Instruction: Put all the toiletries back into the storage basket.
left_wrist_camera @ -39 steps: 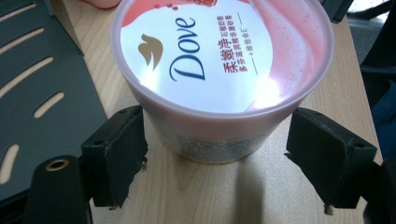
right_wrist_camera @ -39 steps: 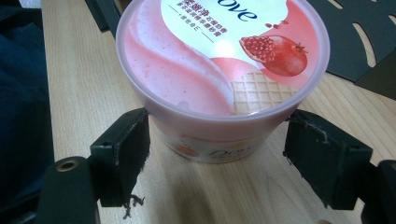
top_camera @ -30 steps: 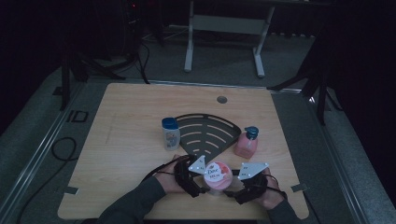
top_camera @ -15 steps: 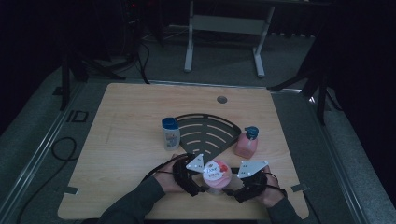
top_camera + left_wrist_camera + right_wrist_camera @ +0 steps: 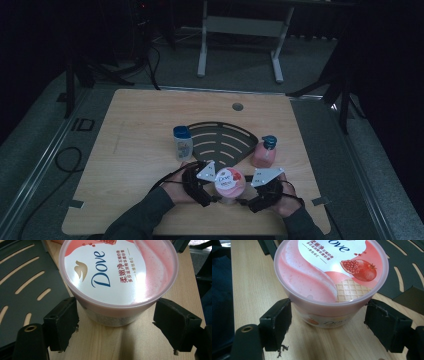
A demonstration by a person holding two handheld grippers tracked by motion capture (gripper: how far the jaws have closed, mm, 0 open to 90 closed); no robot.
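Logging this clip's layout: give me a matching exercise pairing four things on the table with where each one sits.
Things:
1. Dove tub
2. pink pump bottle
3. blue-capped bottle
4. black slotted rack

Places:
A. at the rack's left corner
B. flat at the table's middle
C. between the two hand-held grippers, near edge
D. at the rack's right corner

Pairs: 1-C, 2-D, 3-A, 4-B

1. One pink Dove tub [image 5: 229,182] with a printed lid.
2. Two hand-held grippers: left gripper [image 5: 212,189] and right gripper [image 5: 248,192].
3. One dark slotted corner rack [image 5: 216,141].
4. Two bottles: one clear with a blue cap [image 5: 183,142], one pink pump bottle [image 5: 264,151], as far as the dim light shows.
5. One wooden table [image 5: 135,150].
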